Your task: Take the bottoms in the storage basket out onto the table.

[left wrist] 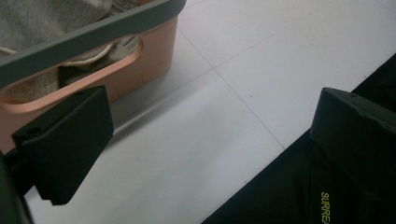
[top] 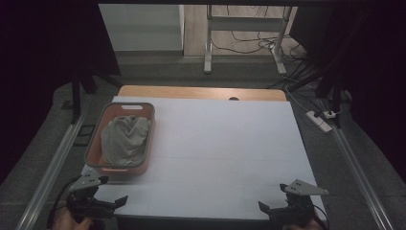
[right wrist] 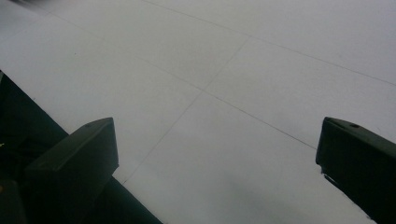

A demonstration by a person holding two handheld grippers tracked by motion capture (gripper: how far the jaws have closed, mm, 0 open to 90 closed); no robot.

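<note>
A salmon basket with a grey rim (top: pixel 149 125) stands at the left of the white table top (top: pixel 225 143). A crumpled grey cloth (top: pixel 124 139) lies inside it. My left gripper (top: pixel 112 194) sits at the front left corner, just in front of the basket, open and holding nothing. In the left gripper view the left gripper (left wrist: pixel 210 126) has its jaws wide apart, with the basket (left wrist: pixel 154 46) and the cloth (left wrist: pixel 46 18) close ahead at the upper left. My right gripper (top: pixel 273 200) is at the front right corner, open over bare table. Its jaws stand far apart in the right gripper view, right gripper (right wrist: pixel 217 149).
A wooden strip (top: pixel 201 92) edges the table's far side. Metal rails (top: pixel 52 165) run along the floor on both sides. Beyond the table are desk legs (top: pixel 208 43), loose cables (top: pixel 249 43) and a power strip (top: pixel 320 120). Dark clothing (left wrist: pixel 299 186) lies below the front edge.
</note>
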